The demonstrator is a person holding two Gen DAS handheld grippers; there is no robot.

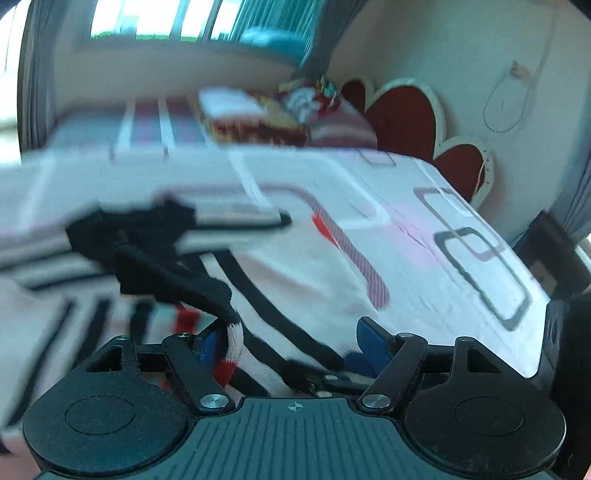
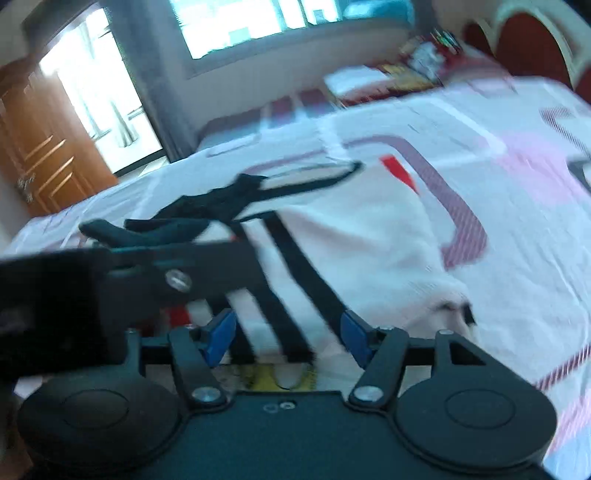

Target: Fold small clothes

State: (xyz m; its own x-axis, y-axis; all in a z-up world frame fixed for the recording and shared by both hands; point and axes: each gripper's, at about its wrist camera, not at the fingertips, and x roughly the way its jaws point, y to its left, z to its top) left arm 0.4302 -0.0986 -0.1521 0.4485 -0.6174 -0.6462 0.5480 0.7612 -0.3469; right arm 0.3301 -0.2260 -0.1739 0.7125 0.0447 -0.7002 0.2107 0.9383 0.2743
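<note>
- Both views blurred, so fine detail is soft.
- Left wrist view: my left tongs (image 1: 291,341) sit at bottom centre, blue pads (image 1: 373,343) standing apart, so open. White garment with black stripes (image 1: 295,280) lies between and under them; pads don't look pressed on it, though the left pad is partly hidden by a fold with red and white bands.
- Garment spreads over the lower left and centre of that frame on the bed (image 1: 424,236). Black edging and a bunched black part (image 1: 147,236) are at mid left.
- Bed cover is white and pink with rounded rectangle outlines in grey and dark red.
- Upper centre: a stack of striped and patterned items (image 1: 280,118) at the far end of the bed, too blurred to name.
- Upper right: red headboard (image 1: 406,118) with a pale scalloped rim against the wall.
- Right wrist view: my right tongs (image 2: 290,334) at bottom centre, blue pads (image 2: 221,332) apart, open, nothing clamped. The striped garment (image 2: 351,240) lies below and ahead of them, black stripes running up towards frame centre.
- The other gripper's black body (image 2: 110,288) crosses the left half of that frame, just above the garment.
- Far left: wooden door (image 2: 40,158); bright window (image 2: 240,22) at top.
</note>
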